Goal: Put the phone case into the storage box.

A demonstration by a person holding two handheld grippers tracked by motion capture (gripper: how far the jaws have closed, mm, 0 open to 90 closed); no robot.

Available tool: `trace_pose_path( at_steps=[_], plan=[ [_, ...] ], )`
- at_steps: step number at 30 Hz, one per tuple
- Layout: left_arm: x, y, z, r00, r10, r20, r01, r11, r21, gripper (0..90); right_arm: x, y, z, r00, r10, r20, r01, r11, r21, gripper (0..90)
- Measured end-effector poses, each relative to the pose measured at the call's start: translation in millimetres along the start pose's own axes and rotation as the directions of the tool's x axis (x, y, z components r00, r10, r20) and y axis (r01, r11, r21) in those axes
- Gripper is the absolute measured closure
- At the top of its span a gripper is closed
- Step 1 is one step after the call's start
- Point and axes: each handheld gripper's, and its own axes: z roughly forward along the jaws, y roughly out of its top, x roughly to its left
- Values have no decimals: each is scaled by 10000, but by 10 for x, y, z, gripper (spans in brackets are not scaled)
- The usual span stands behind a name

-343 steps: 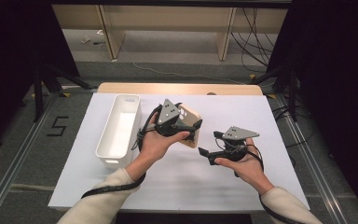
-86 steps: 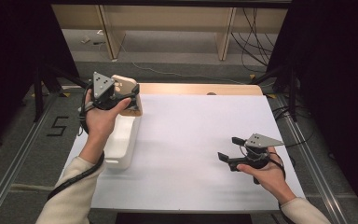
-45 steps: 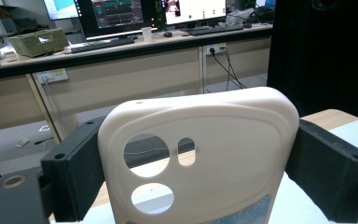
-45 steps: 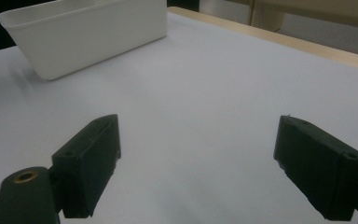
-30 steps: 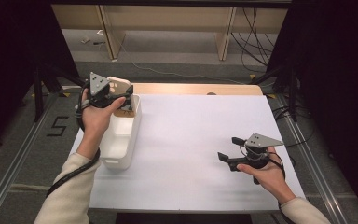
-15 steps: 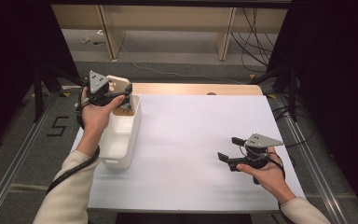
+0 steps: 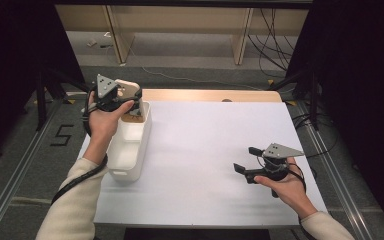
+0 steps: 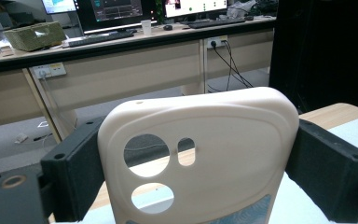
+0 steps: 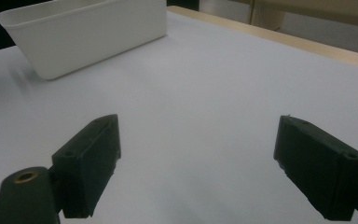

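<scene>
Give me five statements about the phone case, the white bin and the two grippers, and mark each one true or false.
1. The left gripper holds a cream phone case between its jaws. True.
2. The phone case lies flat on the bottom of the white bin. False: it is held above the bin's far end, in the jaws.
3. The right gripper is clamped on a second phone case. False: its jaws stand open with nothing between them.
4. The white bin stands at the left side of the white tabletop. True.
5. The right gripper is over the bin. False: it is near the table's right front, apart from the bin.
</scene>
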Motion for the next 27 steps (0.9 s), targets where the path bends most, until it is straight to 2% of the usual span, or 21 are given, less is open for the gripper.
trace_pose_path(
  at_steps=[27],
  plan=[
    [79,-16,123,10000,-35,-56,35,10000,6,109,-1,1,-1,10000,-3,-1,3,10000,-10,155]
  ],
)
